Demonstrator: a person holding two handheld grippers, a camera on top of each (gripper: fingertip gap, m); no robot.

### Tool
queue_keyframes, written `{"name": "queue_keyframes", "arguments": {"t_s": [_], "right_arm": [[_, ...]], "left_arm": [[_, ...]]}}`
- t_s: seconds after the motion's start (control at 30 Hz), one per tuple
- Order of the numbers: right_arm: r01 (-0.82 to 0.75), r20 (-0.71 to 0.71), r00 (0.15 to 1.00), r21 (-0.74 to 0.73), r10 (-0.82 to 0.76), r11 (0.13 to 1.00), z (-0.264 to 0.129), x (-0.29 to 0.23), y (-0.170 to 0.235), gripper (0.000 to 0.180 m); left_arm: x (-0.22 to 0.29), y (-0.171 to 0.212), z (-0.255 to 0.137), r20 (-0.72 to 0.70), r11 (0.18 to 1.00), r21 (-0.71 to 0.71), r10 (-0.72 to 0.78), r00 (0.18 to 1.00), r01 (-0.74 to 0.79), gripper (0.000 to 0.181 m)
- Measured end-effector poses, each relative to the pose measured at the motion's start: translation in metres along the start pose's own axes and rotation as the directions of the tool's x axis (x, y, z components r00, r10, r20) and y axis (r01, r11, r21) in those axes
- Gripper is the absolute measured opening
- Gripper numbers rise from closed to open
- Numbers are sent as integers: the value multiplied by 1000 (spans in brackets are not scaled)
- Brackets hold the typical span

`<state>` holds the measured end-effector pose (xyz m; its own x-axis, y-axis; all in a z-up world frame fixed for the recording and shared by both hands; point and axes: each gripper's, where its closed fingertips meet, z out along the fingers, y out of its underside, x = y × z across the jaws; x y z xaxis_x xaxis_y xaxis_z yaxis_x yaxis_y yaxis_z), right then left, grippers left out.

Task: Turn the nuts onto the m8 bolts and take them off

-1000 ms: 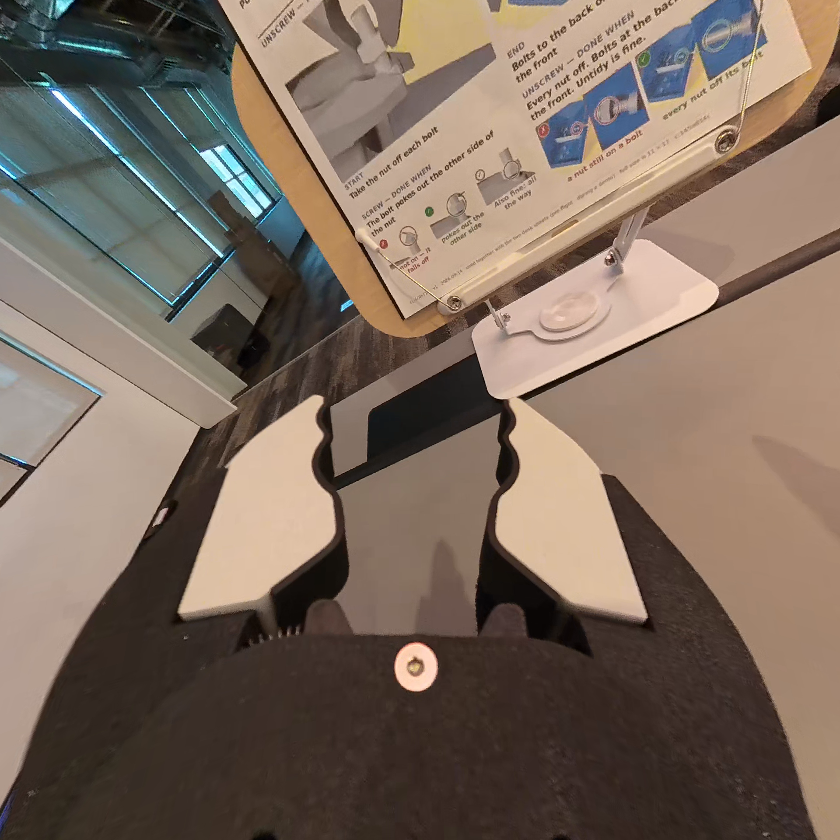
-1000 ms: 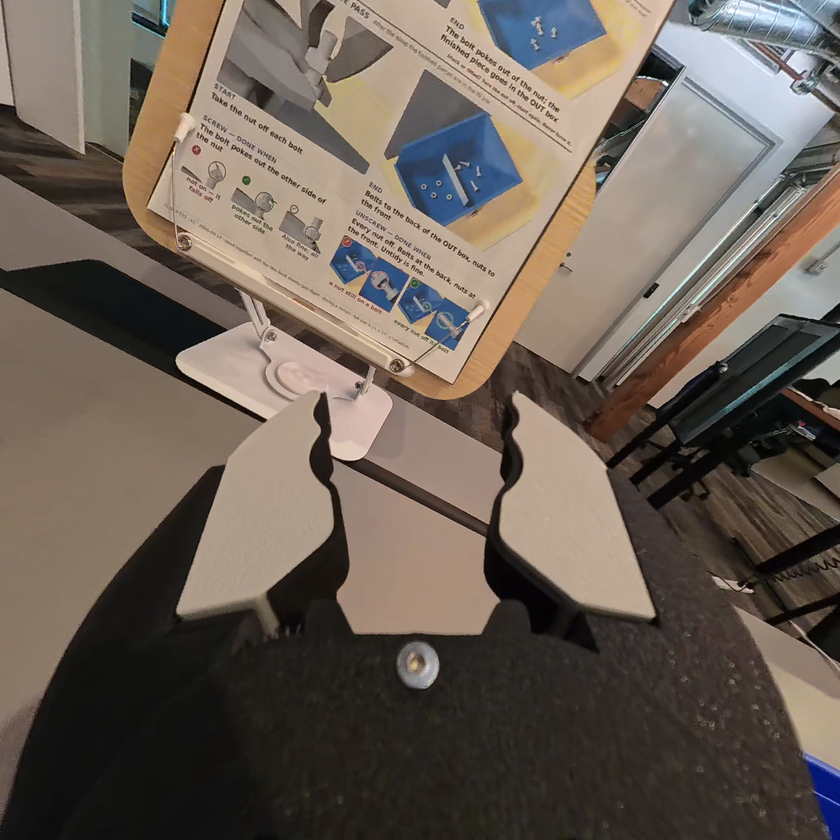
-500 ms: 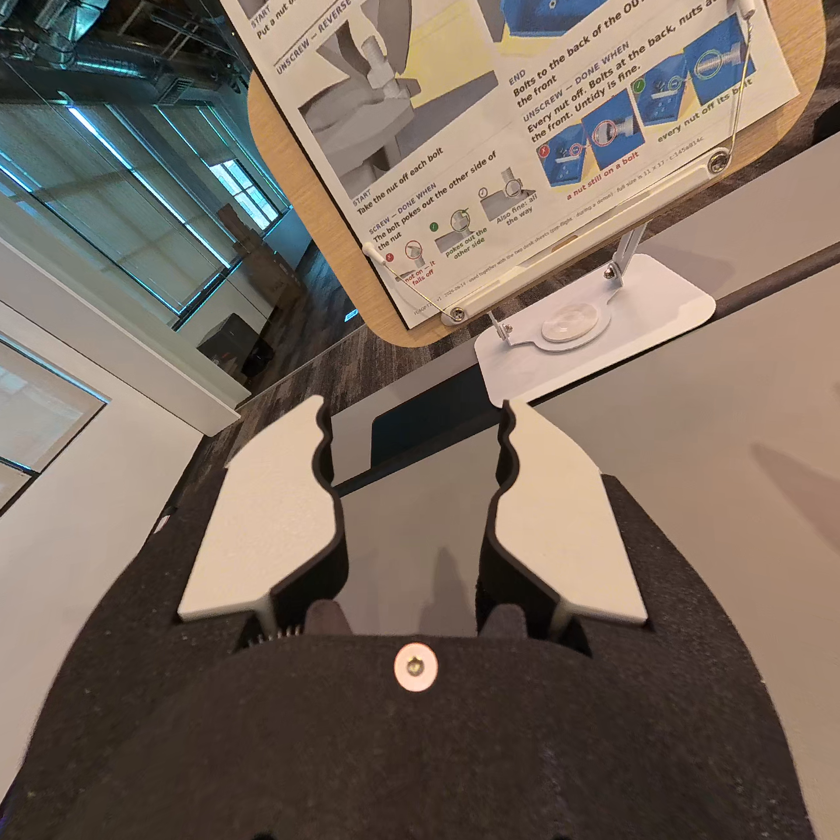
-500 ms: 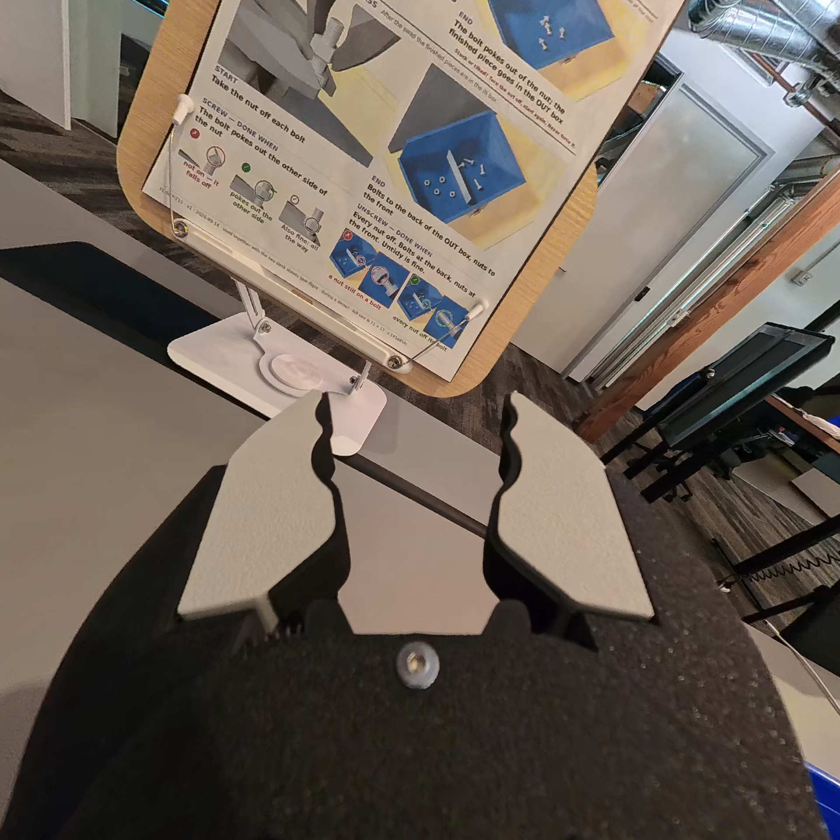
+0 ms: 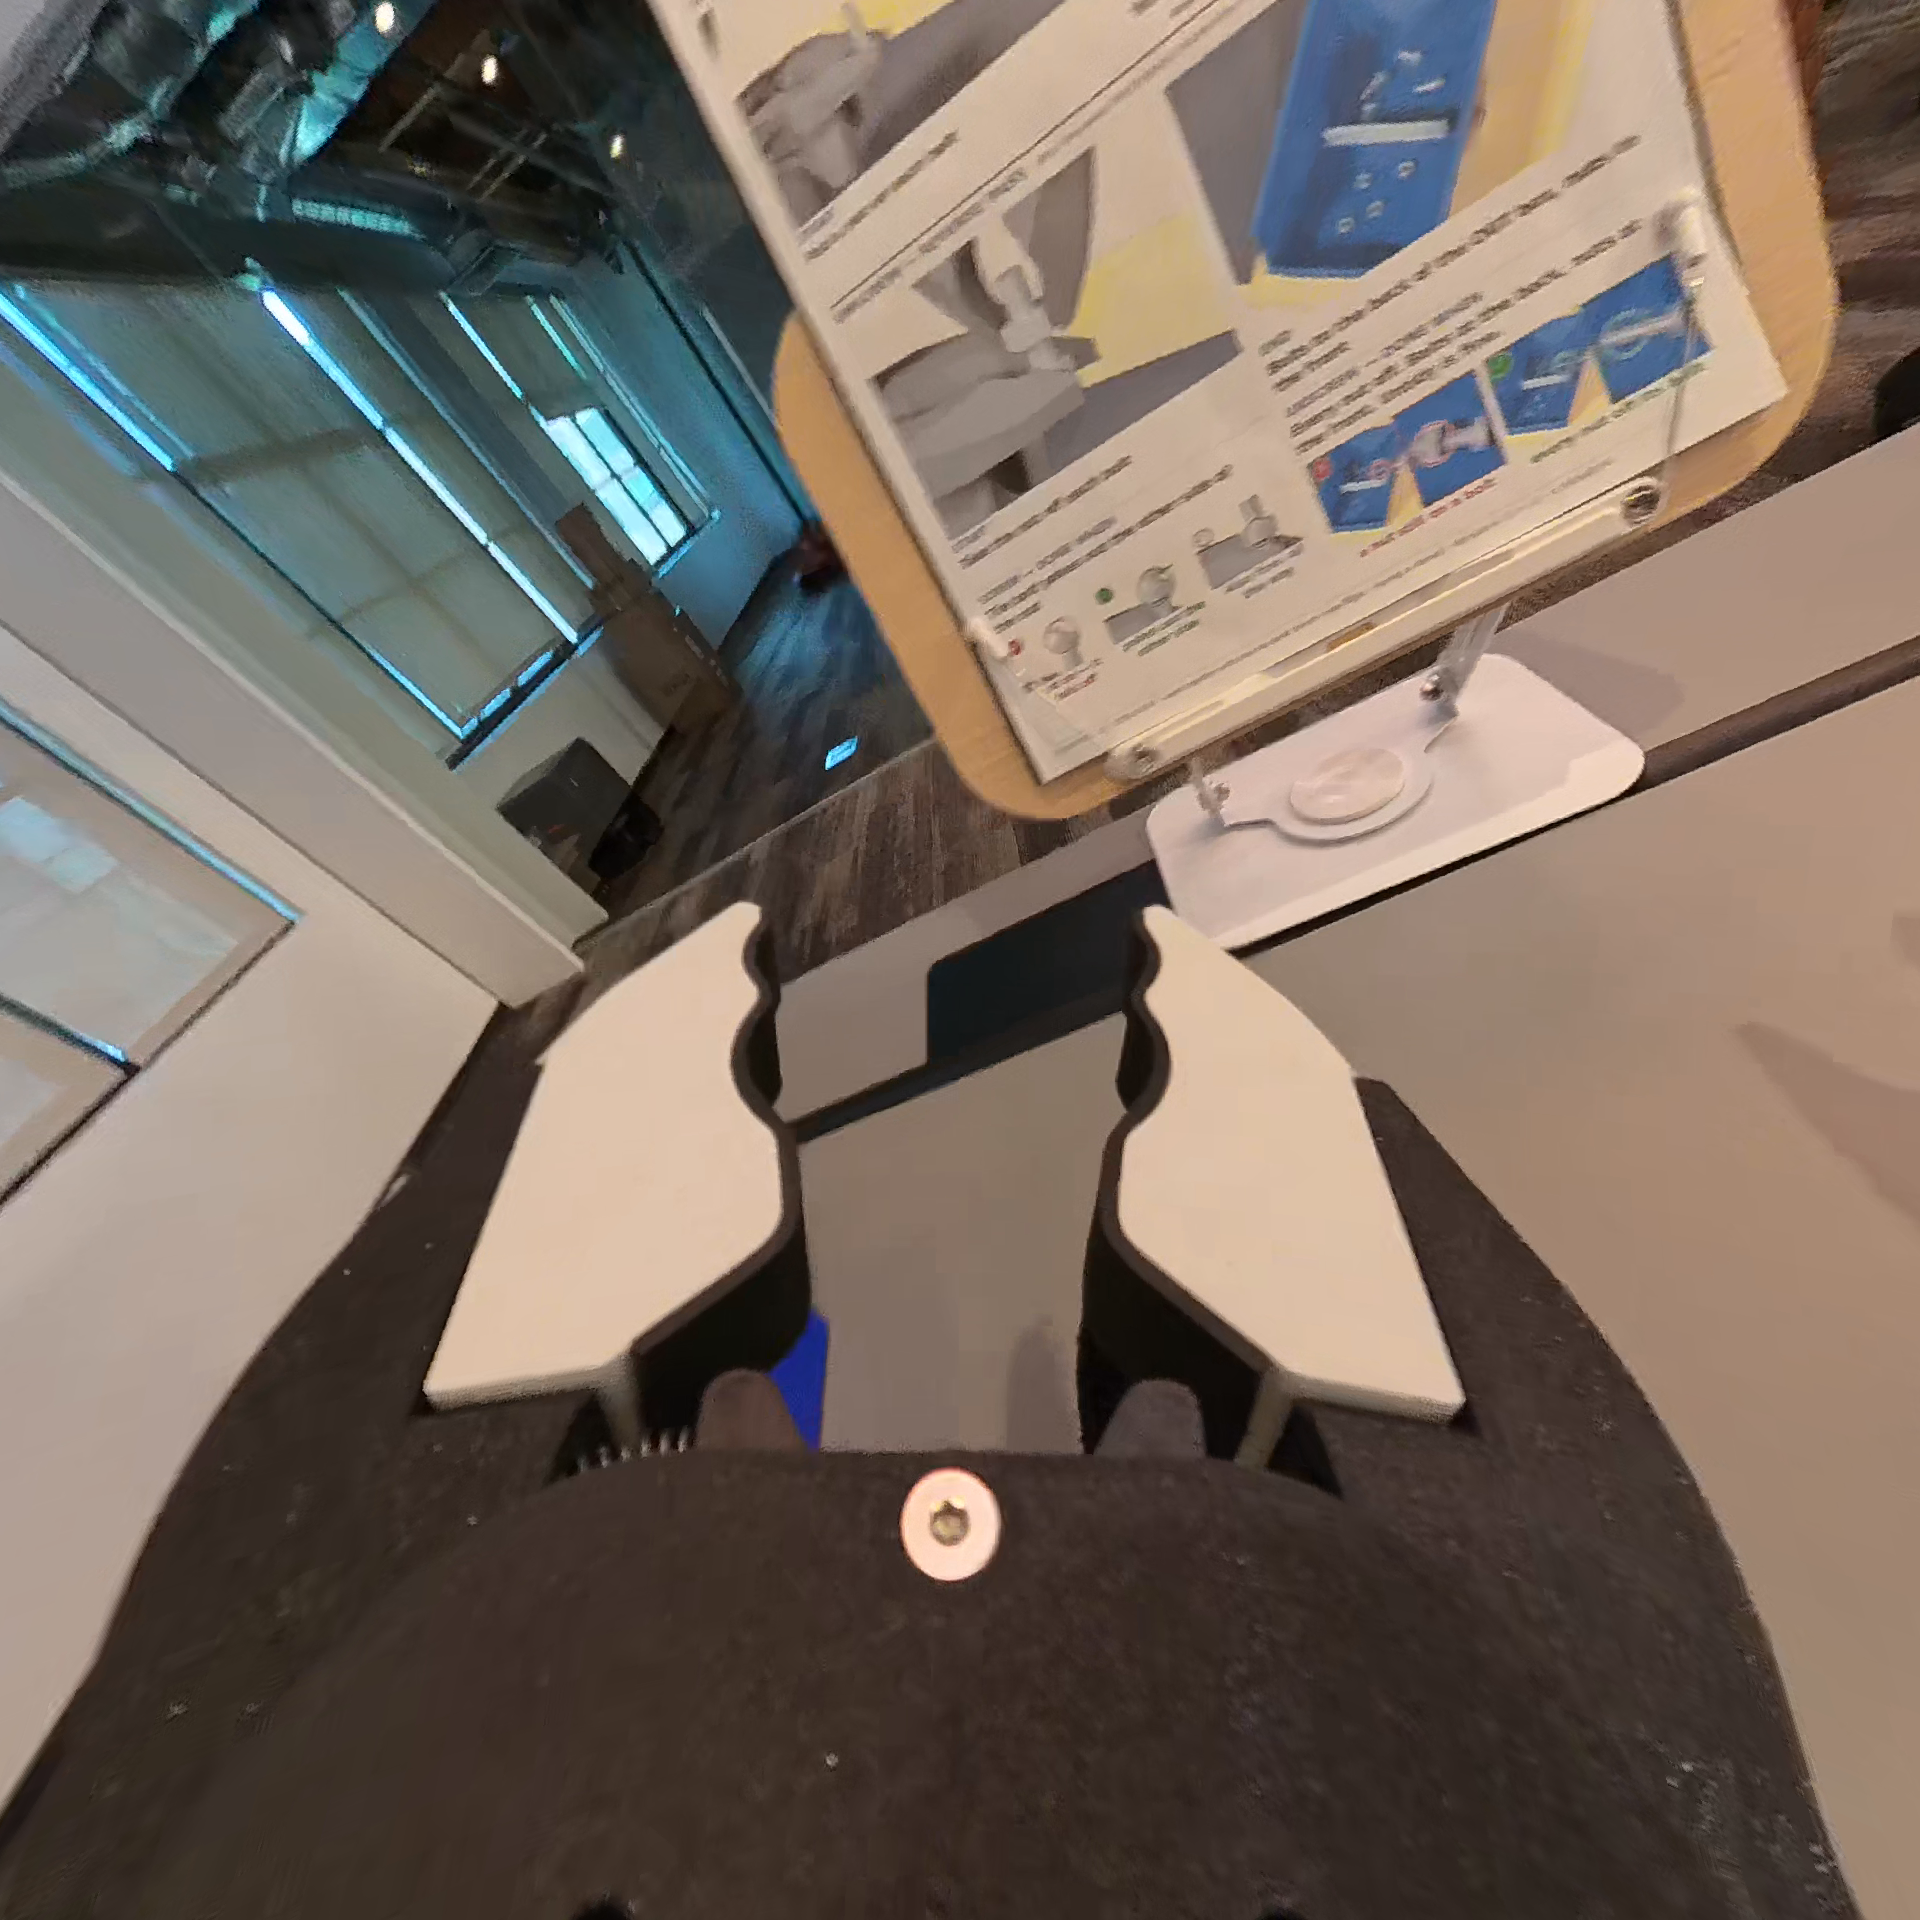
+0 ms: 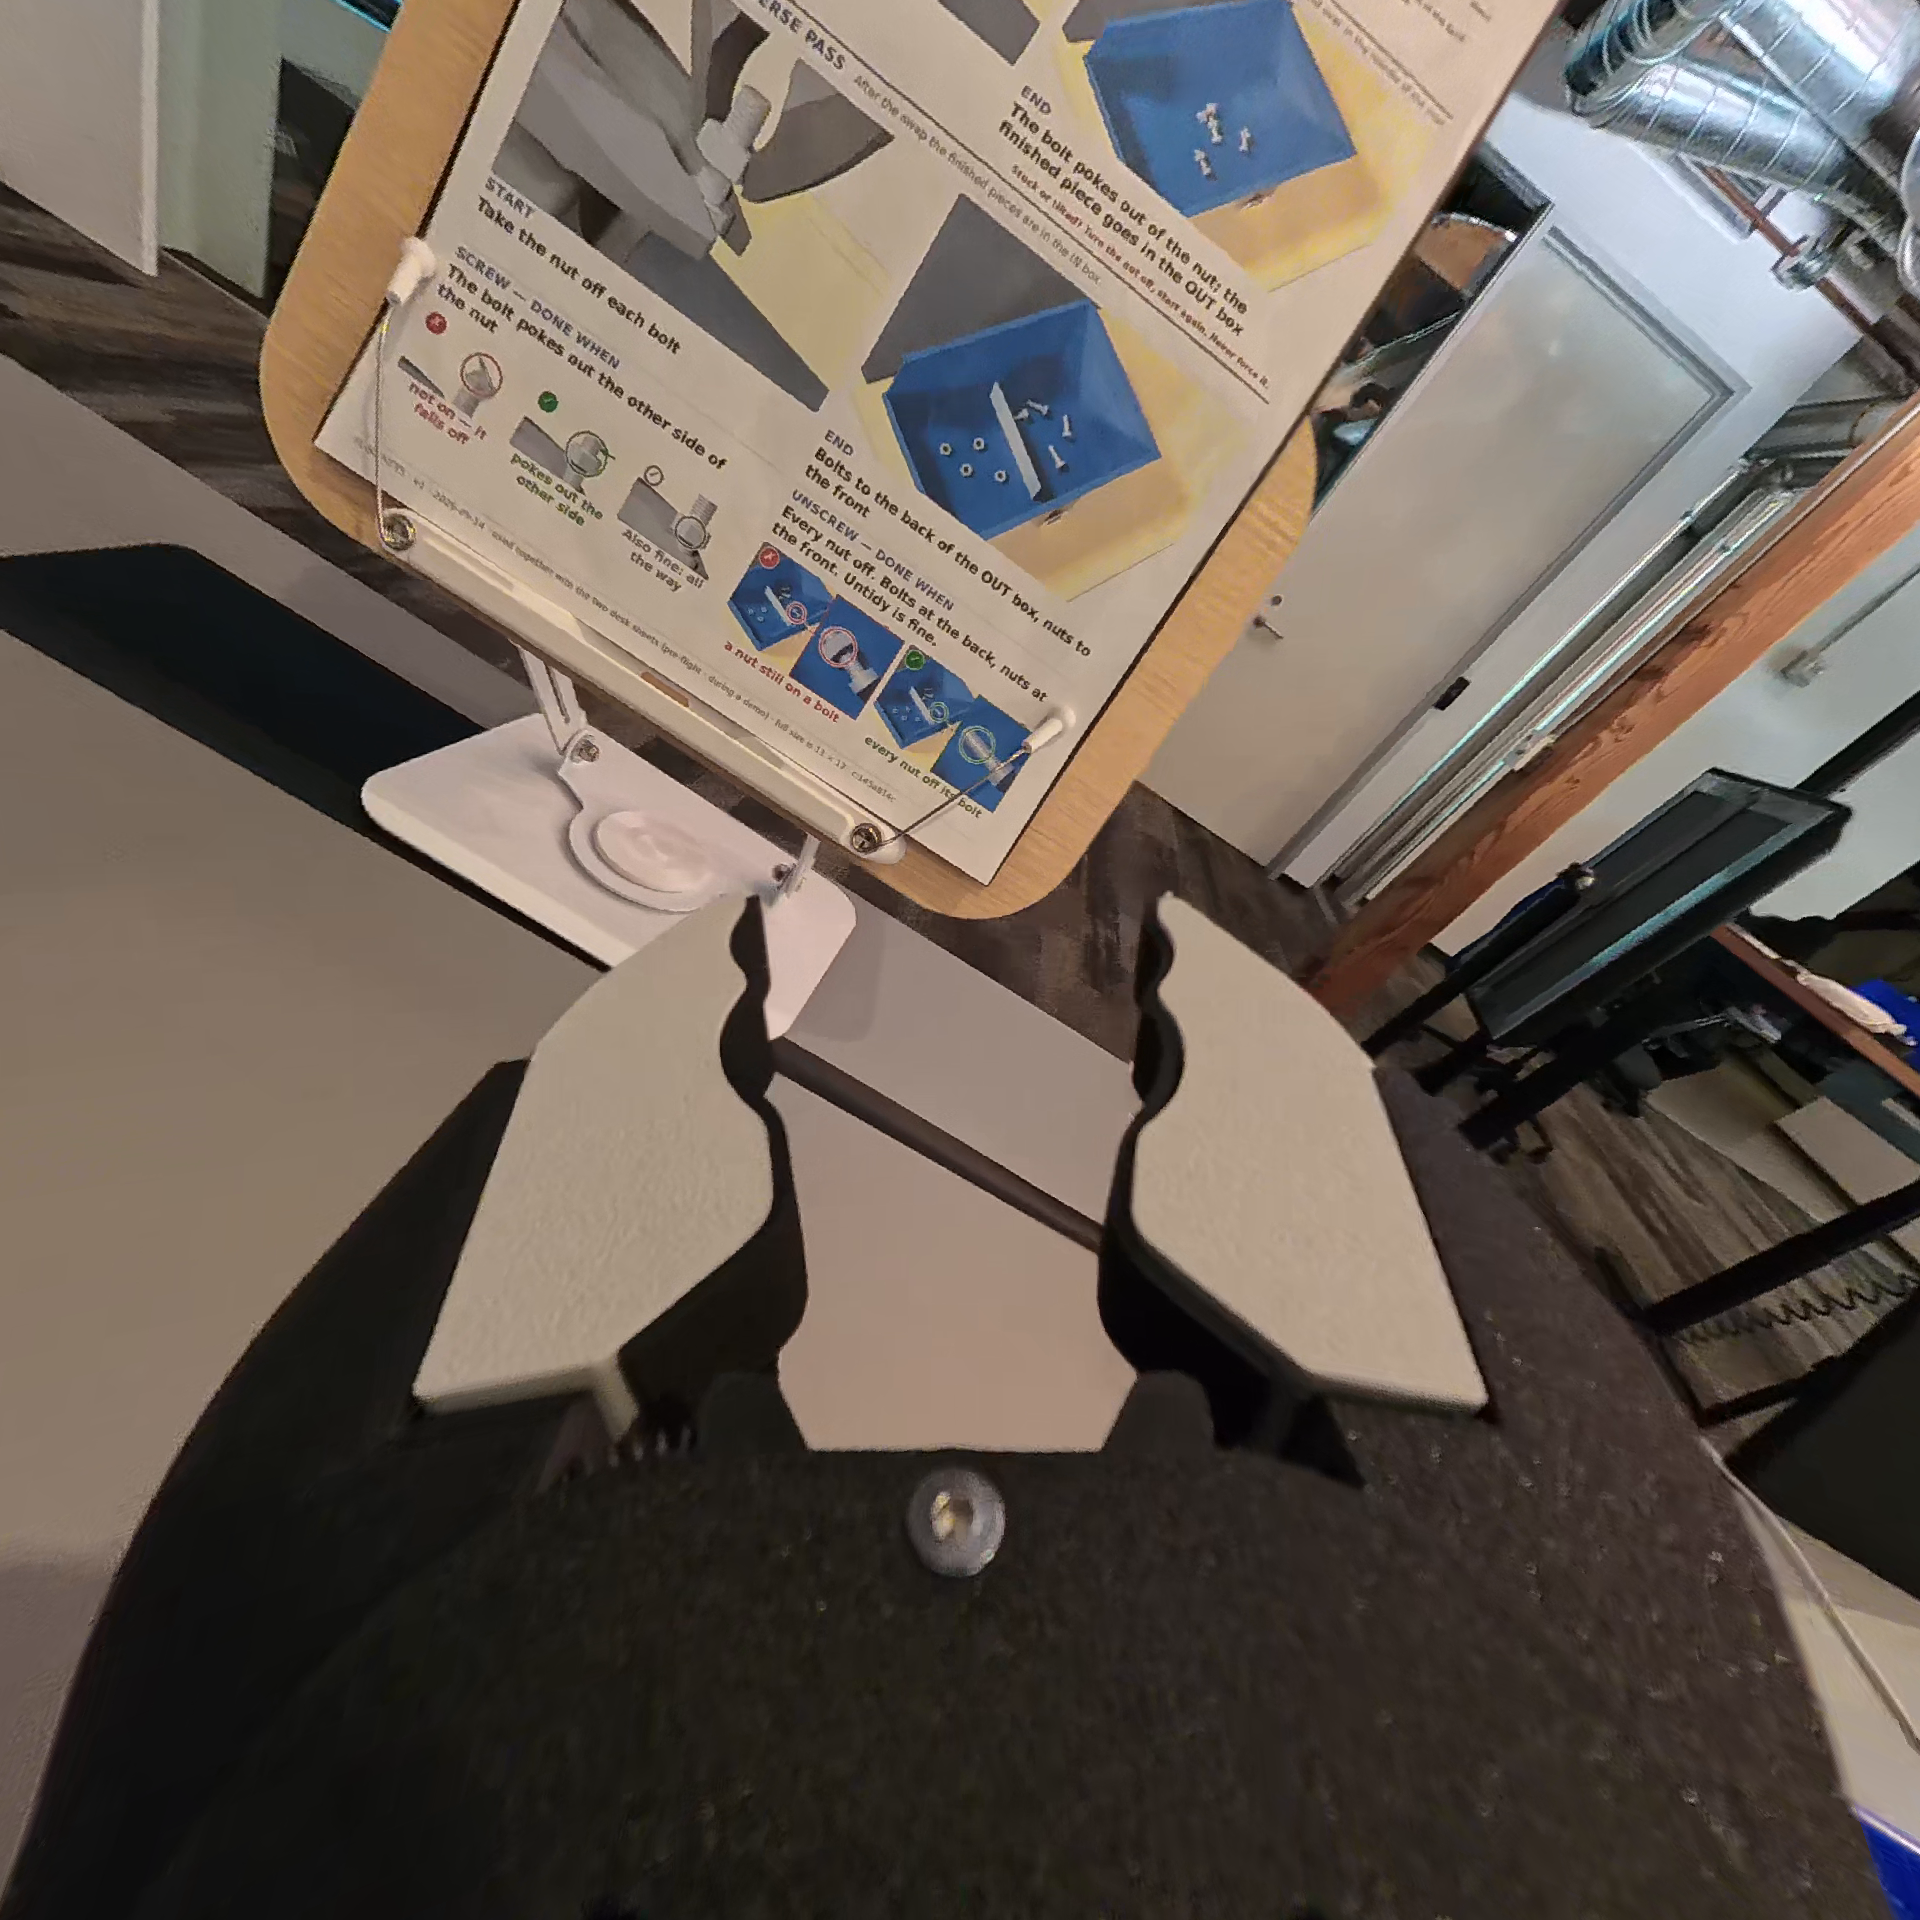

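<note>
Jaws apart; blue sliver (image 5: 814, 1374) left-only.

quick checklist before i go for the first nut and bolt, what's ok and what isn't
1. Left gripper open and empty: ok.
2. Right gripper open and empty: ok.
3. Nuts and bolts in view: not ok, neither view shows any.
4. Box in view: cannot tell; only a blue sliver shows between the left fingers and a blue corner at the right view's edge.
5. Table ahead free of obstacles: ok, only the sheet stand at the far edge.
6. Cameras aimed at the work: not ok, both point at the instruction sheet.
</note>
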<state>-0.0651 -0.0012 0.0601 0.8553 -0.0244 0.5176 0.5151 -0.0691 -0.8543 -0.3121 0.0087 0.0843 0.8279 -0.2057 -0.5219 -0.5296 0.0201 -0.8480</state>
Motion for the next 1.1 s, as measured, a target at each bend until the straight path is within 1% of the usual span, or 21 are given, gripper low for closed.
{"name": "queue_keyframes", "arguments": {"t_s": [0.1,0.23,0.3,0.37,0.43,0.5,0.53,0.6,0.67,0.73,0.83,1.03,1.1], "right_arm": [[-28,4,1000,-1,28,1000,-1,9,1,68],[-63,27,998,-13,63,998,-1,14,3,67],[-65,33,997,-18,65,998,-1,15,4,68],[-66,45,997,-24,67,998,0,13,6,67],[-64,69,995,-37,66,997,2,9,8,67],[-57,85,995,-50,61,997,4,6,11,67],[-49,91,994,-54,54,997,5,4,12,67],[-26,93,995,-61,32,998,6,2,14,67],[-10,91,996,-79,17,997,8,2,18,67],[-9,95,995,-87,18,996,9,1,19,68],[1,100,995,-98,9,995,10,1,22,67],[25,105,994,-132,-11,991,14,0,33,67],[31,111,994,-140,-15,990,15,-1,36,67]], "left_arm": [[-40,20,-23,7,998,-62,-32,999,32,62],[-115,58,-59,81,980,-196,59,995,-42,62],[-150,79,-78,99,962,-269,73,992,-44,60],[-176,99,-95,87,946,-325,28,996,2,56],[-191,123,-107,42,919,-389,-57,997,69,52],[-197,154,-117,-38,866,-492,-127,991,92,44],[-197,171,-121,-82,830,-551,-157,984,86,44],[-194,208,-129,-167,741,-670,-216,962,50,39],[-189,240,-133,-240,660,-751,-256,936,-12,30],[-183,266,-132,-282,608,-793,-302,911,-44,35],[-177,292,-124,-259,516,-856,-402,878,-16,35],[-173,327,-106,-147,350,-936,-468,872,29,43],[-171,336,-100,-144,330,-944,-459,877,18,44]]}}
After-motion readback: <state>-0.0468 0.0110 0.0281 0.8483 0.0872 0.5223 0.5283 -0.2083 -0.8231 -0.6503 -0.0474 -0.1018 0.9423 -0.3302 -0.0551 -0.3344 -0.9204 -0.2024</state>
